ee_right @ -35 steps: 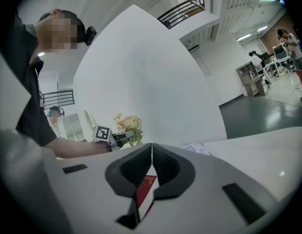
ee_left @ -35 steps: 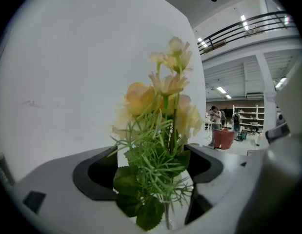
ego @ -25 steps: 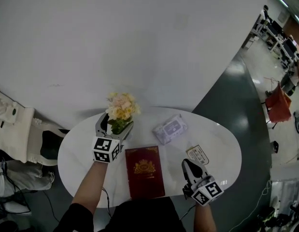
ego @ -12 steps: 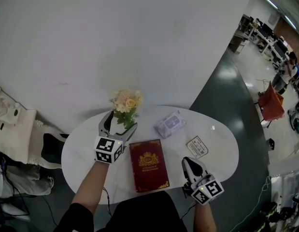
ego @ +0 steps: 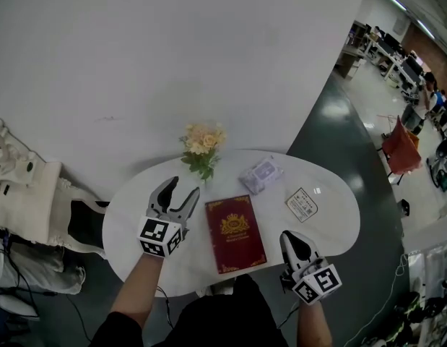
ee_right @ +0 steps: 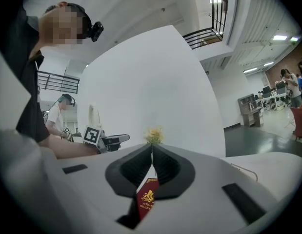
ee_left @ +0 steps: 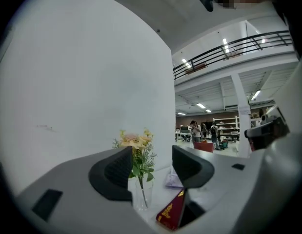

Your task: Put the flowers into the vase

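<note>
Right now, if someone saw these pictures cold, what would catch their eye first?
The pale yellow flowers stand out, upright in a clear glass vase at the far edge of the white oval table. Next comes the dark red book with a gold crest, lying in the table's middle. Nearer the person, the left claw is closing on nothing, and the right claw is shut and empty.
</note>
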`<state>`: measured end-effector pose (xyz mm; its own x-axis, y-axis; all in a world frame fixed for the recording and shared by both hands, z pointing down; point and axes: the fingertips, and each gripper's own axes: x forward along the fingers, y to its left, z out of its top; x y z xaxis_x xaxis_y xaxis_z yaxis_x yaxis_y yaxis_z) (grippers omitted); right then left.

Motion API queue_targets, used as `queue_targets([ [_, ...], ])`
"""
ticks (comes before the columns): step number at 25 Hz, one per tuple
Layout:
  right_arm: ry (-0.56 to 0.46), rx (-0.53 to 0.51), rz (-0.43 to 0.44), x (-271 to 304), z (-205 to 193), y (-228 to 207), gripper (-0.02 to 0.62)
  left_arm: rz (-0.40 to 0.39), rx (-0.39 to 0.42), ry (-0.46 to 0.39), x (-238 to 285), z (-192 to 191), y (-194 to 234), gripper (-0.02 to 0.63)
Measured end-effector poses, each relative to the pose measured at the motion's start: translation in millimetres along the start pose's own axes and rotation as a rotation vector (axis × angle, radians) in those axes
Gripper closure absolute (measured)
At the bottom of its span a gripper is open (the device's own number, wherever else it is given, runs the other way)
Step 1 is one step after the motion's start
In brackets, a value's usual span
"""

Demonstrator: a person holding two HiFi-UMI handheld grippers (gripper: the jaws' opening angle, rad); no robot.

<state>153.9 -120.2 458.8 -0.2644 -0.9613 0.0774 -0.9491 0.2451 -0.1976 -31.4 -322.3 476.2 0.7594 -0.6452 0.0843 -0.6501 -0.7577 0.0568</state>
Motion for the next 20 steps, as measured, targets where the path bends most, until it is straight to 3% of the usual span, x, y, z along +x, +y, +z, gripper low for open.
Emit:
queue_targets([
  [10, -0.045, -0.039, 0.109, 6, 22, 15, 0.572, 0.111, 0.001, -0.035, -73, 10, -5, 0.517],
  [20, -0.066, -0.028, 0.213, -17, 32, 2, 0.572, 0.256, -0.025, -0.071, -127, 15, -44, 0.568],
])
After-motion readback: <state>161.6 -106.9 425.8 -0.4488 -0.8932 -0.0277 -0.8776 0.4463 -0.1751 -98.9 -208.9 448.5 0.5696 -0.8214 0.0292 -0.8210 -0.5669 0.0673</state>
